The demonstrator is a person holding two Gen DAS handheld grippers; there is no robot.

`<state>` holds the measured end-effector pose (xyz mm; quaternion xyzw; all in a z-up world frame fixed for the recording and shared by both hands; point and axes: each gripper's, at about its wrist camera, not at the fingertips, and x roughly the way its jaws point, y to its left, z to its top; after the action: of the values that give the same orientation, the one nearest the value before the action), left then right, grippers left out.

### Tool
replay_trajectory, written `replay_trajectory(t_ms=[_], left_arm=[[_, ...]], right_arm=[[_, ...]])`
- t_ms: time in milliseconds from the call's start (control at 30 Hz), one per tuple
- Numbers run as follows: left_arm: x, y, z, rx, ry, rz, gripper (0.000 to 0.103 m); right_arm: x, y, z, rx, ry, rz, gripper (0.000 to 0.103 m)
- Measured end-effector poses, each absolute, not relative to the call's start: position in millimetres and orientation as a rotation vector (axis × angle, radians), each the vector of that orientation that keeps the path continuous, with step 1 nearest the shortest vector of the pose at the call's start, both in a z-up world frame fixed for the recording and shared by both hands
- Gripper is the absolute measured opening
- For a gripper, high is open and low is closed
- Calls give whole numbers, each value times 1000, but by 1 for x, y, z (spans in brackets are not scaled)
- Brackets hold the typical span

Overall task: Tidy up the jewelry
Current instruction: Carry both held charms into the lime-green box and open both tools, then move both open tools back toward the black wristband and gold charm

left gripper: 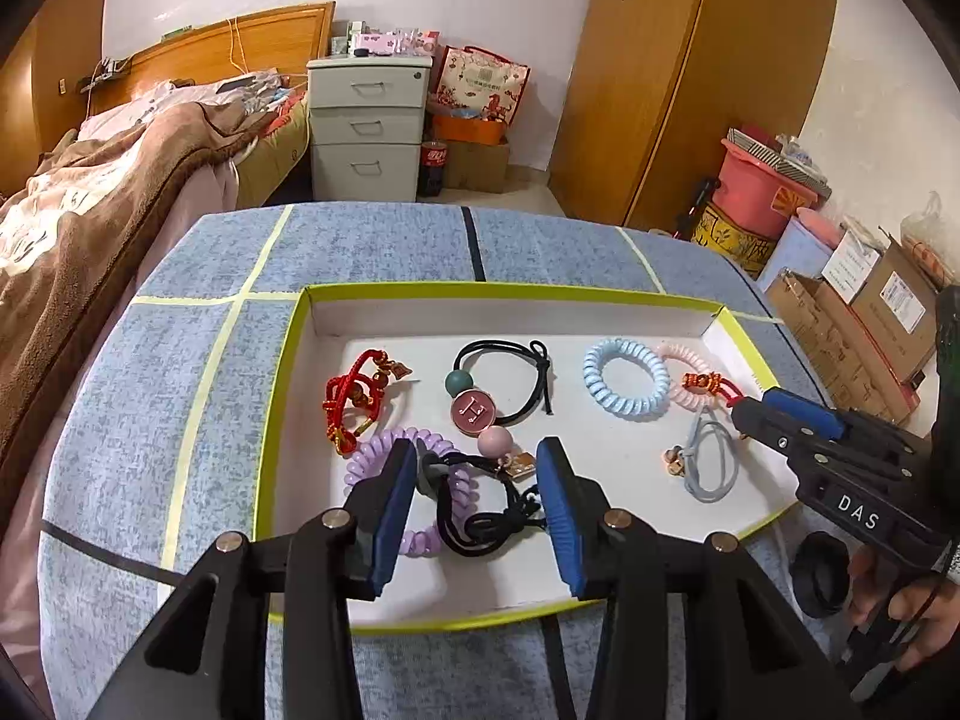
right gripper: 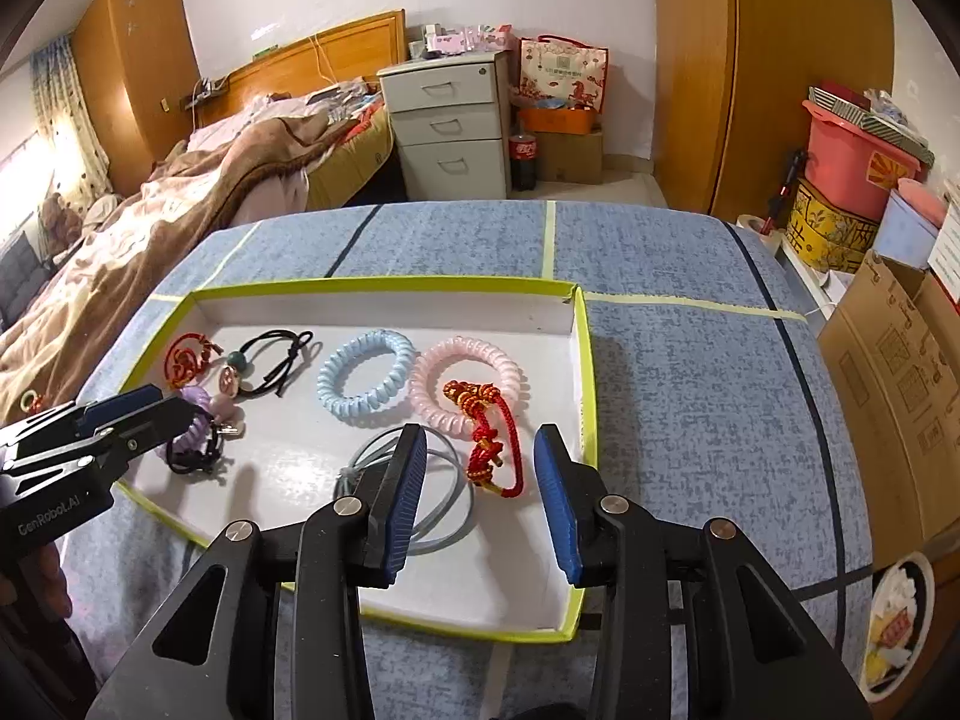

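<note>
A white tray with a lime-green rim (left gripper: 282,372) (right gripper: 585,372) holds hair ties and bracelets. My left gripper (left gripper: 477,468) is open above a black hair tie (left gripper: 486,522) lying over a purple coil tie (left gripper: 372,456). My right gripper (right gripper: 480,450) is open above a red cord bracelet (right gripper: 489,438) that lies partly on a pink coil tie (right gripper: 438,372), beside a grey hair tie (right gripper: 444,516). A blue coil tie (right gripper: 366,378), a black tie with a round H charm (left gripper: 474,411) and a red knotted bracelet (left gripper: 351,399) lie further back.
The tray sits on a blue-grey cloth-covered table (right gripper: 690,360). A bed with a brown blanket (left gripper: 90,192) is at the left, a white drawer unit (left gripper: 366,126) behind, cardboard boxes (left gripper: 852,324) at the right. A black ring (left gripper: 819,582) lies near the right hand.
</note>
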<state>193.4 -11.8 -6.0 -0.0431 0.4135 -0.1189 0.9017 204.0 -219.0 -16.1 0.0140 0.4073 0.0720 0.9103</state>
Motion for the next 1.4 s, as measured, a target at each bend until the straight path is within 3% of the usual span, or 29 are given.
replay_trajectory(t_ms=[367, 1400], left_arm=[[159, -10, 15, -78, 783, -226, 51], [79, -41, 14, -17, 748, -318, 54]], right_arm=[[173, -218, 6, 56, 769, 173, 44], [80, -251, -2, 60, 752, 198, 45]])
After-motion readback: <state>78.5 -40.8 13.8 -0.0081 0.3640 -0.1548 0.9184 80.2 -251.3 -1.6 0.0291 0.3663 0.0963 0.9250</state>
